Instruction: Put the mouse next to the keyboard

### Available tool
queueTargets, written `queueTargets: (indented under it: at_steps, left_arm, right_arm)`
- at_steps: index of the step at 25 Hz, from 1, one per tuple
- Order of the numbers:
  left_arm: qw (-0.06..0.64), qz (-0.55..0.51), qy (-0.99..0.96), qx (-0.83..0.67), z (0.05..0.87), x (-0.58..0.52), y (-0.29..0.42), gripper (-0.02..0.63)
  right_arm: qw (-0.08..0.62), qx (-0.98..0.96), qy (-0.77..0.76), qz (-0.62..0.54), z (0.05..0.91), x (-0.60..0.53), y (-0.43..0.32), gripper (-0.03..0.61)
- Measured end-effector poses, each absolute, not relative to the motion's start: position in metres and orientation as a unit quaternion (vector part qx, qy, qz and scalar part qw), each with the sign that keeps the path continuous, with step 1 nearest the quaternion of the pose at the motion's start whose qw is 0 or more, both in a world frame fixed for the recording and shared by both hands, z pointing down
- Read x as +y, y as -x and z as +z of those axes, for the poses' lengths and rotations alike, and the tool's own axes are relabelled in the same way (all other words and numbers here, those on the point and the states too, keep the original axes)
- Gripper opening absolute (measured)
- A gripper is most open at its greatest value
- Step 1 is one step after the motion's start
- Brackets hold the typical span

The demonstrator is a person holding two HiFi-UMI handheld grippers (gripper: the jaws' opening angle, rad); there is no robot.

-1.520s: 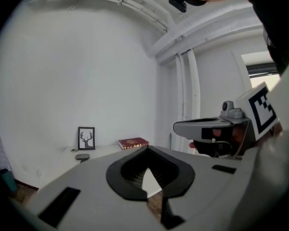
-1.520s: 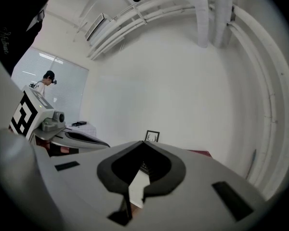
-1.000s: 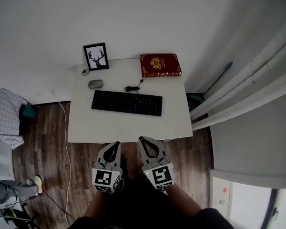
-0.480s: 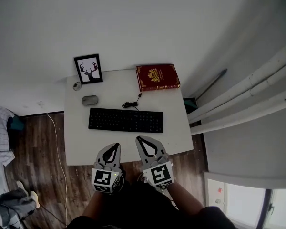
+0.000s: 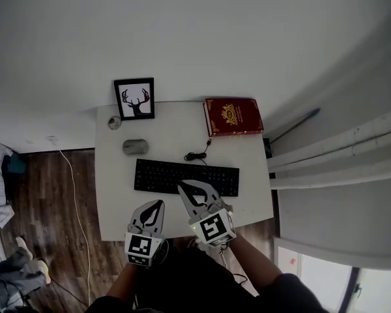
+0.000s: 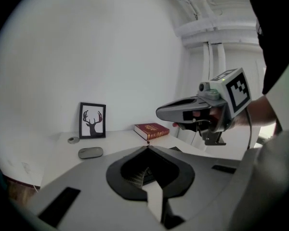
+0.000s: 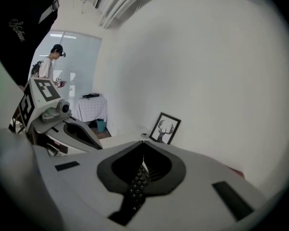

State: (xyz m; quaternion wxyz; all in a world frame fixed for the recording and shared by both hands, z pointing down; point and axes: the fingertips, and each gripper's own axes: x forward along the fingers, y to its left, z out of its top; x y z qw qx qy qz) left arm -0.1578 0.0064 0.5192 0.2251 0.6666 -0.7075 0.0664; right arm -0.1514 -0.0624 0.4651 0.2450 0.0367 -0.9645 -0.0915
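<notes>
A grey mouse (image 5: 135,147) lies on the white table (image 5: 114,201), left of and a little behind the black keyboard (image 5: 186,177). The left gripper view shows the mouse (image 6: 90,152) ahead to the left. My right gripper (image 5: 181,185) is shut and empty, its tip over the keyboard's near edge; keys (image 7: 138,181) show through its jaw opening. My left gripper (image 5: 159,203) is also shut and empty, at the table's front edge, left of the right one. Both grippers are well short of the mouse.
A framed deer picture (image 5: 134,99) and a small round object (image 5: 114,122) stand at the back left, a red book (image 5: 233,116) at the back right. The keyboard's cable (image 5: 197,155) coils behind it. White pipes (image 5: 339,162) run along the right. A person (image 7: 47,66) stands far off.
The right gripper has moved forward from in front of the table to over the keyboard's near edge. The left gripper has come up to the table's front edge. The view has shifted.
</notes>
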Motion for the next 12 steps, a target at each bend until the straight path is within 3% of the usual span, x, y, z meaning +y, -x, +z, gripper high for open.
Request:
queueTargets:
  at_steps: [12]
  left_arm:
    - [0.27,0.052,-0.627,-0.729,0.547,0.046,0.226,0.002]
  right_arm:
    - [0.33,-0.932,0.035,-0.143,0.535,-0.072,0.279,0.02]
